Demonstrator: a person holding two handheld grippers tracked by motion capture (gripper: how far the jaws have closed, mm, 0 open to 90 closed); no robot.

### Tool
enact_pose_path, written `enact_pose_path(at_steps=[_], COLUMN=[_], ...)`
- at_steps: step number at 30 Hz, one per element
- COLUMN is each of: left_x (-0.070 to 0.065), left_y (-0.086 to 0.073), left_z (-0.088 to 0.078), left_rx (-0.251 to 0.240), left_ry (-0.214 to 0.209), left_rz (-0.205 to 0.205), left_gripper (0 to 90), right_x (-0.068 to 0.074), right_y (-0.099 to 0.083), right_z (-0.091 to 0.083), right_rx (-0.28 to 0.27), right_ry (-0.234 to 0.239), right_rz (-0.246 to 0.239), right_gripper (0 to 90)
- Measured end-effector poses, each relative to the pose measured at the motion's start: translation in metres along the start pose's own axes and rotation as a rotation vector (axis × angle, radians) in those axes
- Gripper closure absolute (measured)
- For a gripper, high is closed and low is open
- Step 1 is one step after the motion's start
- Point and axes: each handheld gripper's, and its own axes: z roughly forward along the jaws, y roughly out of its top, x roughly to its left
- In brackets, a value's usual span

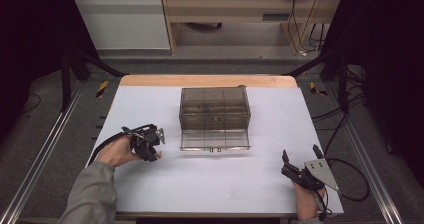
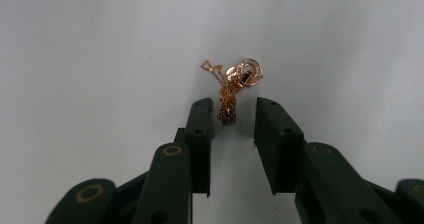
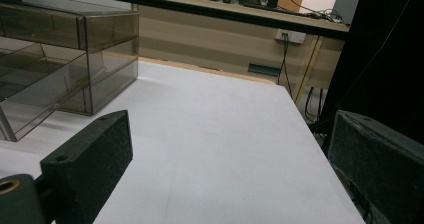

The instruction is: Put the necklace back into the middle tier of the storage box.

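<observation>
A rose-gold necklace [image 2: 235, 81], a thin chain with a ring pendant, lies bunched on the white table cover [image 2: 100, 59]. My left gripper [image 2: 234, 109] points down at it with its jaws a little apart. The lower end of the chain sits between the two tips, and the pads do not press on it. In the high view the left gripper [image 1: 152, 151] is at the table's left, in front of a smoky clear box [image 1: 215, 109]. My right gripper [image 1: 300, 152] rests near the front right corner, jaws wide and nothing between them [image 3: 230, 134].
The clear box has inner dividers and its front tray [image 1: 215, 140] drawn out toward me; it shows at the left of the right gripper view [image 3: 75, 59]. The table's right edge [image 1: 325, 159] runs close to the right gripper. Cables lie on the floor beyond.
</observation>
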Motion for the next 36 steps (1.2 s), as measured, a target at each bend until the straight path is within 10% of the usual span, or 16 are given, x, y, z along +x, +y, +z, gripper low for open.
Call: enact_pose_path(at_steps=[22, 36], left_x=[-0.005, -0.005], left_y=[0.012, 0.006], left_z=[0.001, -0.002], left_rx=[0.075, 0.018], left_ry=[0.03, 0.025], left_rz=[0.028, 0.013], left_gripper=[85.0, 85.9], right_x=[0.001, 0.001], right_y=[0.0, 0.0], right_z=[0.0, 0.0], right_rx=[0.005, 0.006], right_ry=[0.0, 0.0], right_rz=[-0.01, -0.011], right_gripper=[4.4, 4.5])
